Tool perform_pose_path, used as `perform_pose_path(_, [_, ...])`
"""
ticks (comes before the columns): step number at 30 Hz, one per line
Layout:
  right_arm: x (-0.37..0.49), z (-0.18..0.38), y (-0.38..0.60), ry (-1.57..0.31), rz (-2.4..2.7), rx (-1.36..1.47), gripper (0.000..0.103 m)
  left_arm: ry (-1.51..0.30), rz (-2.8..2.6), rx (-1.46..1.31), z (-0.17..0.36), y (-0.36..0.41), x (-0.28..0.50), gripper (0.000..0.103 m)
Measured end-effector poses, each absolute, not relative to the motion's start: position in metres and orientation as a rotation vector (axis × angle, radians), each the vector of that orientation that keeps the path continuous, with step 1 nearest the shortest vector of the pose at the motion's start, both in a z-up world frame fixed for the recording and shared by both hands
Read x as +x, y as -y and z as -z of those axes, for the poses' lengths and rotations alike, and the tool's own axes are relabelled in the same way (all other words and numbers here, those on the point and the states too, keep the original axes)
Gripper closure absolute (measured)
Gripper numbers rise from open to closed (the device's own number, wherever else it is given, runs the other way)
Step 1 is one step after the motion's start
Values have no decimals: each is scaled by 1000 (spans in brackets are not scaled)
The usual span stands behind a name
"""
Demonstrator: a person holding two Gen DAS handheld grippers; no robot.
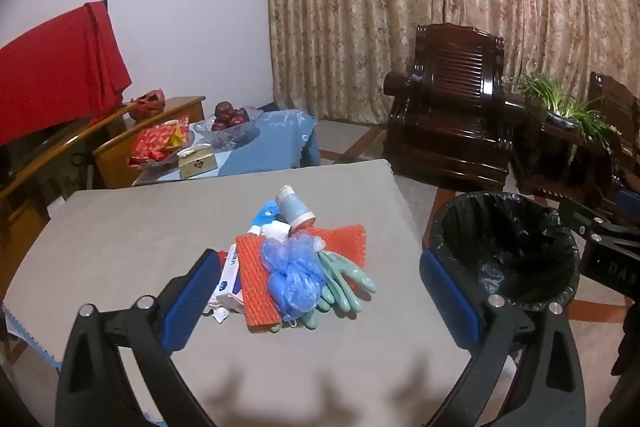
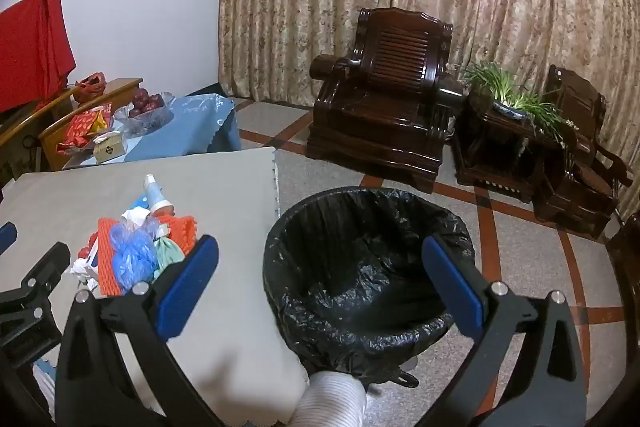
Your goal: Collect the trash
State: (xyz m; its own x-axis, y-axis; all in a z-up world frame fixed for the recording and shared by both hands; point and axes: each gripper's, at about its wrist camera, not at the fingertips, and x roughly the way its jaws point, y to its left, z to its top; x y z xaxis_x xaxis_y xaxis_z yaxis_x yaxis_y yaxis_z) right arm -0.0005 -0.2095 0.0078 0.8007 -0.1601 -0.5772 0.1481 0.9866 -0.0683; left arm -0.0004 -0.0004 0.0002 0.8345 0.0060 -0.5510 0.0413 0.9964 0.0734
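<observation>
Black liner sags loosely inside the bin point(image 2: 360, 267) beside the table point(image 1: 120, 227); dropped trash could drag it down. Heaped rubbish point(image 1: 298, 259) sits mid-table, tangled, so lifting the blue bag point(image 1: 292, 275) might spill the gloves point(image 1: 348, 283). Left gripper point(image 1: 320, 291) and right gripper point(image 2: 320, 287) both gape, empty. Box point(image 1: 230, 279) print is unreadable.

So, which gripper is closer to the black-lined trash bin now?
Right. The right gripper hangs open directly over the trash bin; the left gripper is open above the trash pile on the table, beside the bin.
</observation>
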Motion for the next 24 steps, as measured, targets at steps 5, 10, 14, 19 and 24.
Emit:
perform_pose_path(5, [0, -8, 210, -623, 167, -24, 5, -576, 10, 94, 0, 1, -1, 6])
perform_pose_path(10, [0, -8, 210, -622, 167, -25, 5, -577, 9, 89, 0, 1, -2, 6])
perform_pose_path(14, [1, -8, 209, -622, 166, -23, 5, -578, 9, 86, 0, 0, -2, 6])
perform_pose_path(19, [1, -8, 209, -621, 166, -22, 5, -578, 9, 85, 0, 0, -2, 6])
perform_pose_path(24, [1, -8, 209, -621, 166, -22, 5, -579, 9, 86, 0, 0, -2, 6])
